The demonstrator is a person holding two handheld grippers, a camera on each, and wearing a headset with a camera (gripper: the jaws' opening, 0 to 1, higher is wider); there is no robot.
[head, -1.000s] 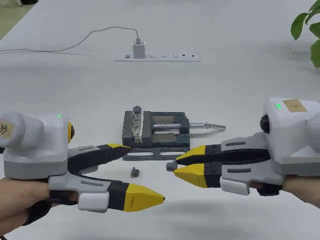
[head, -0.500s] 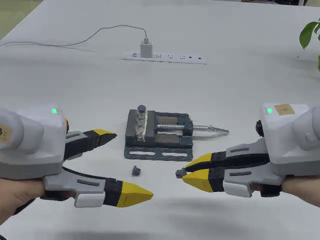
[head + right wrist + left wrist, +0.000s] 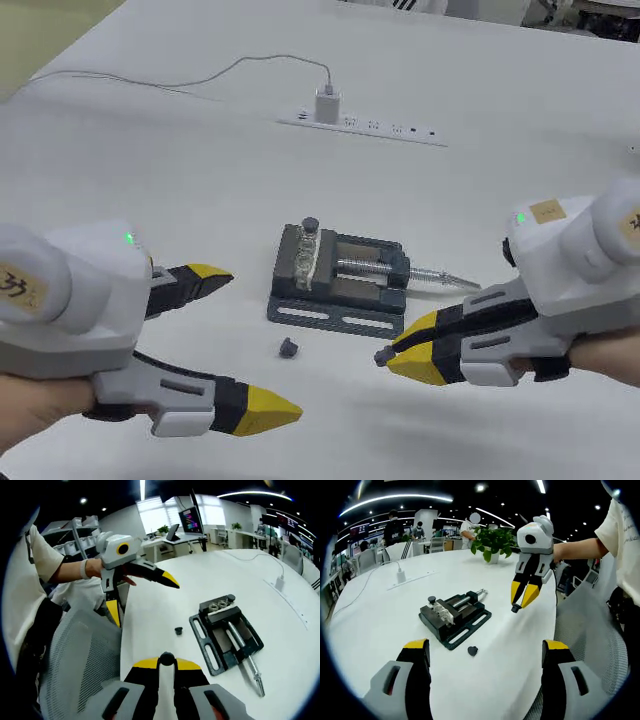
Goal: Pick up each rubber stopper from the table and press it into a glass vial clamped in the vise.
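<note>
On the white table (image 3: pixel 150 180) stands a dark vise (image 3: pixel 345 285). Glass vials (image 3: pixel 303 262) are clamped upright in a row between its plates. The vial at the far end of the row carries a seated stopper (image 3: pixel 311 224). In the right gripper view, the two nearer vials look uncovered.

The right gripper (image 3: pixel 392 358) has its jaws pressed together on a small dark held stopper (image 3: pixel 381 357), which sticks out at the very tips. This gripper is raised over the table, near the front of the vise on the screw side, and does not touch it.

The left gripper (image 3: pixel 260 342) has its jaws wide apart with nothing between them. A loose stopper (image 3: pixel 289 348) lies on the table just in front of the vise, apart from it and beyond the left jaws.

Far behind the vise lies a power strip (image 3: pixel 380 127) with a white charger (image 3: pixel 326 105) plugged in. Its cable (image 3: pixel 190 80) runs off to the left.
</note>
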